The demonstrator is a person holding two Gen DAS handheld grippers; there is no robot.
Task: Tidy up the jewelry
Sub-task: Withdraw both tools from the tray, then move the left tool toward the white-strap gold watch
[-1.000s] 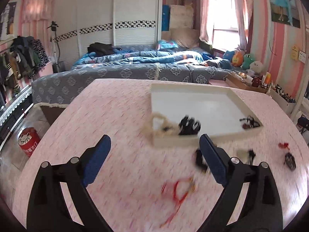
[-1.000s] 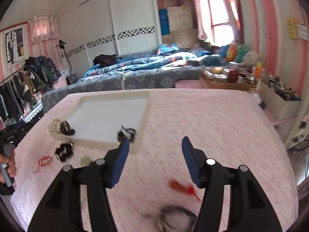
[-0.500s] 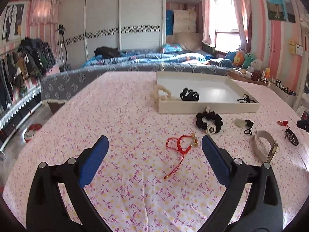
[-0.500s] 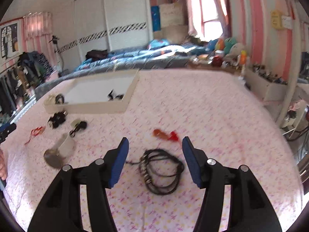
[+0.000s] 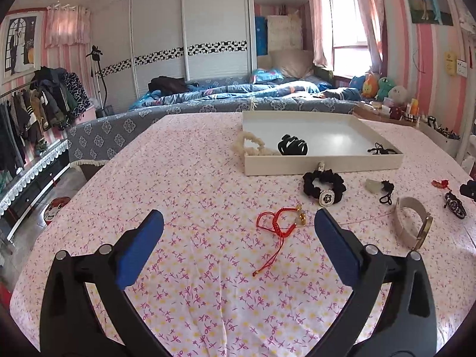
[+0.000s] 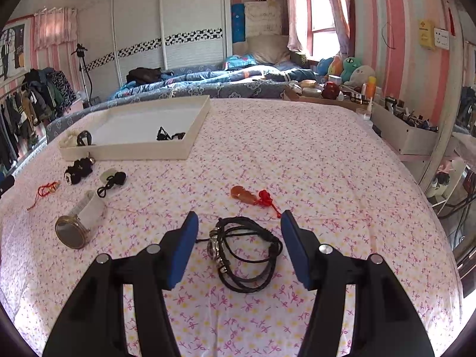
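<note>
The right tongs point(image 6: 238, 238) have dropped lower than half a second ago, their blue-padded jaws spread wide on either side of the coiled black braided-cord bracelet point(image 6: 247, 253) with its silvery beads, low in the frame's centre, not touching it. The left tongs point(image 5: 238, 238) hang just as wide apart and have barely shifted; the thin red knotted string bracelet point(image 5: 278, 223) with gold charms lies between their tips. Farther up, the shallow cream rectangular tray point(image 5: 324, 165) sits on the pink floral-clothed bench point(image 5: 193, 184), holding a glossy black claw clip point(image 5: 292, 145).
</note>
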